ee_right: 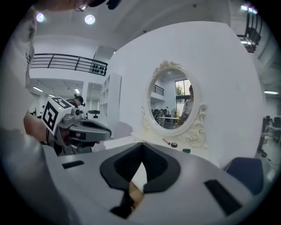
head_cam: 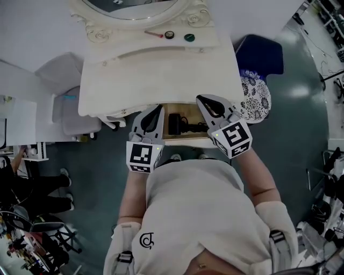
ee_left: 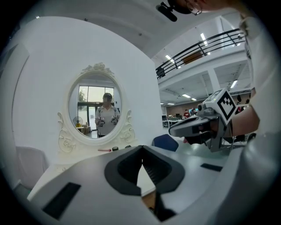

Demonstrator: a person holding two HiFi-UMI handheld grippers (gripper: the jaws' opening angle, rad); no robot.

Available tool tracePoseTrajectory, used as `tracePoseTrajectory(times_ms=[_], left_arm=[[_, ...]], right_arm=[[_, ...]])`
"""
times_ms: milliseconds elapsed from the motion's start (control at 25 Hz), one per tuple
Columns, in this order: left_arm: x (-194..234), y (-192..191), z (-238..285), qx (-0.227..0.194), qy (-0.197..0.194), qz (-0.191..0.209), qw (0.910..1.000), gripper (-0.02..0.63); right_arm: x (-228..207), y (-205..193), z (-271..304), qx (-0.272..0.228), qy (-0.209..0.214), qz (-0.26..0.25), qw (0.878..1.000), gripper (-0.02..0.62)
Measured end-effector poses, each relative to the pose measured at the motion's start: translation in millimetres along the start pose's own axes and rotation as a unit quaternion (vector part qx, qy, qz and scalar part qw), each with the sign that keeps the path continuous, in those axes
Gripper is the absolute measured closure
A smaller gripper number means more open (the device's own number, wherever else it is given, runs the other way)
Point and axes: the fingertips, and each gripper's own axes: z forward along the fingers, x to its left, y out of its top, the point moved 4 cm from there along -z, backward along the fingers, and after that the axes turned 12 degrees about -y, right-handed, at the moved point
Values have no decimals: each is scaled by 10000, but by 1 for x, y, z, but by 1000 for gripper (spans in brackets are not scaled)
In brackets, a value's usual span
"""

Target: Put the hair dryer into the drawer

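Observation:
The black hair dryer (head_cam: 177,123) lies inside the open wooden drawer (head_cam: 185,138) under the white dressing table (head_cam: 161,70). My left gripper (head_cam: 156,111) hovers over the drawer's left end, its jaws closed together with nothing between them. My right gripper (head_cam: 204,102) hangs over the drawer's right end, likewise shut and empty. In the left gripper view the left gripper (ee_left: 141,148) faces the oval mirror (ee_left: 95,105), with the right gripper (ee_left: 175,129) beside it. In the right gripper view the right gripper (ee_right: 142,146) shows a strip of the drawer (ee_right: 136,193) below its jaws.
On the tabletop by the mirror (head_cam: 129,8) lie a red stick (head_cam: 153,34), a black round lid (head_cam: 169,35) and a green cap (head_cam: 189,37). A patterned stool (head_cam: 253,96) and blue chair (head_cam: 263,53) stand right; a white chair (head_cam: 72,107) left.

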Motion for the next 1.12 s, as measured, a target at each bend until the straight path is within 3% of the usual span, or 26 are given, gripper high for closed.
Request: tracePoseTrajectory(times_ms=[360, 1120], left_arm=[[-5, 18, -7, -205, -3, -135, 9997, 594], [-9, 26, -24, -422, 119, -226, 9988, 594]], right_arm=[[0, 24, -22, -834, -272, 114, 9961, 589], [14, 9, -28, -775, -330, 7, 9964, 590]])
